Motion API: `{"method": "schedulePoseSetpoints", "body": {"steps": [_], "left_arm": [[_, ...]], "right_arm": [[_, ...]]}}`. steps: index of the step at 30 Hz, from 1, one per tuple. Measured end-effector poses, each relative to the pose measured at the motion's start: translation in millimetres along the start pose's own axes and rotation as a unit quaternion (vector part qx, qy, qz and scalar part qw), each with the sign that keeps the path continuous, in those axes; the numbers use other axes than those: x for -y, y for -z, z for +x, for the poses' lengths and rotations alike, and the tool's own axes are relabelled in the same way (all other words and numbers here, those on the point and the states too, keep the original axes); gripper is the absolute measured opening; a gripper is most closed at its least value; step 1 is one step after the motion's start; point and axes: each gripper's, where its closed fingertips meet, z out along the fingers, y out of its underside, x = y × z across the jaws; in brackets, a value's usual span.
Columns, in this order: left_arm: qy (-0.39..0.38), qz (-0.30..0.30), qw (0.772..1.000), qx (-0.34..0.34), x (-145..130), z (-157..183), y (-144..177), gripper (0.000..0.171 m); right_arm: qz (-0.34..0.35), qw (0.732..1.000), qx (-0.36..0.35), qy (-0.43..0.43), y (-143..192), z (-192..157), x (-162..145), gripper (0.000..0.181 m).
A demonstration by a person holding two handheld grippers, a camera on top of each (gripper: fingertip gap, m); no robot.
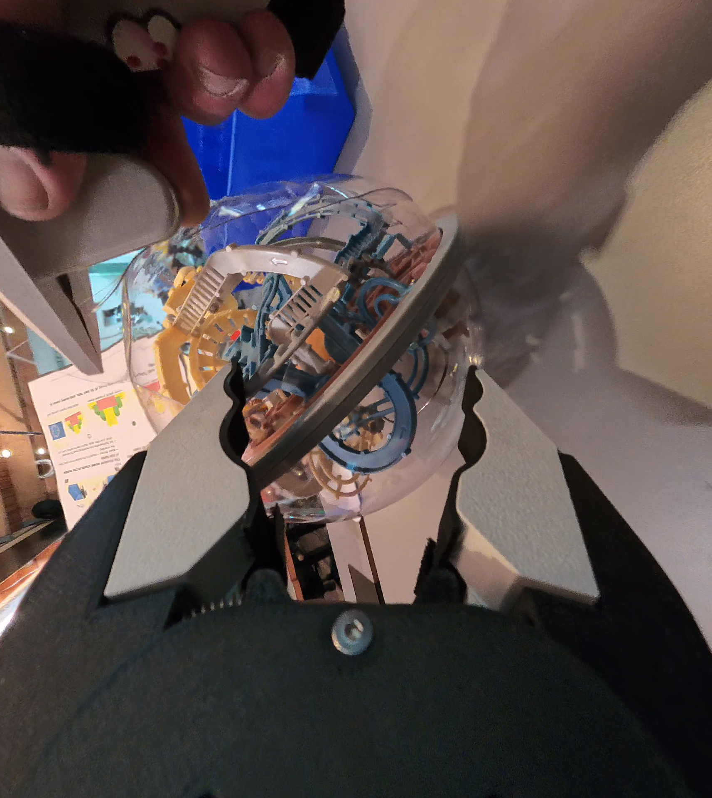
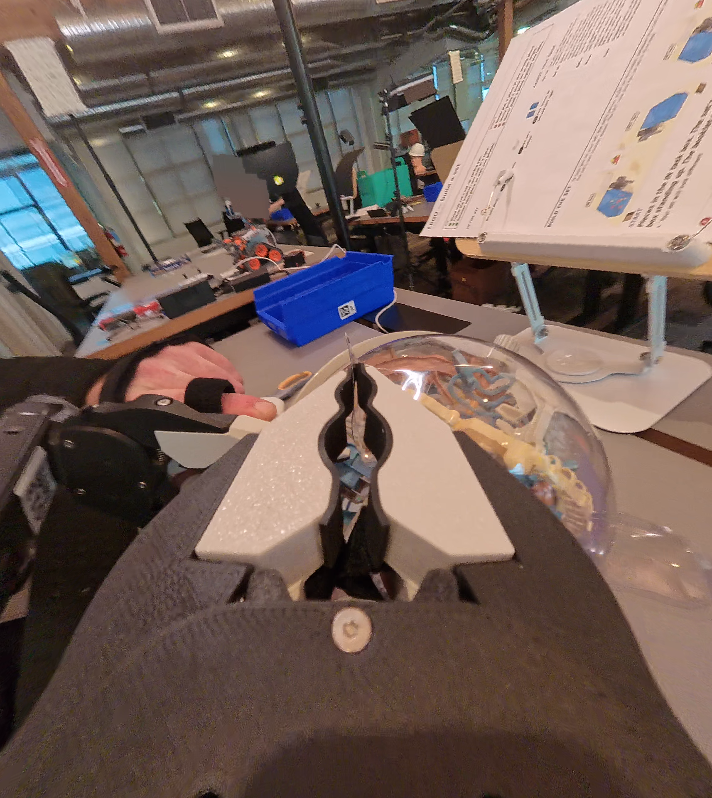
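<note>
Your left gripper (image 1: 352, 388) has its fingers spread wide around the clear maze ball (image 1: 302, 345). The dark pad of one finger lies against the ball's grey equator ring (image 1: 354, 380), while the other finger stands just off the shell, so the ball seems cradled rather than clamped.

Your right gripper (image 2: 356, 375) has its fingers drawn nearly together at the tips, and they look pinched on the thin rim at the ball's seam. I cannot tell how firmly. That grip would explain why the sphere sits tilted with its ring on a slant: it is steadied from two sides.

The ball (image 2: 475, 414) is a transparent sphere packed with winding tracks in blue, cream-yellow, brown and grey, with small ladder-like ramps inside. It is just above or on the grey table (image 2: 669, 496); contact is not visible. A clear cup-shaped stand (image 2: 665, 565) lies on its side just beside it.

Your left hand (image 2: 186, 384), with a black strap over one finger, holds the left gripper's handle. Behind the ball a blue bin (image 2: 324, 298) sits on the table, and an instruction sheet (image 2: 604, 121) rests on a tilted book stand (image 2: 626, 380).
</note>
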Motion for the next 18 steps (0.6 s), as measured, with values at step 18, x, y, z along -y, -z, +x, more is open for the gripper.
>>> {"method": "schedulePoseSetpoints", "body": {"steps": [18], "left_arm": [[0.19, 0.059, 0.979, 0.032, 5, -27, 23, 0.064]], "right_arm": [[-0.017, 0.995, -0.052, 0.086, -15, 5, -12, 0.0]]}}
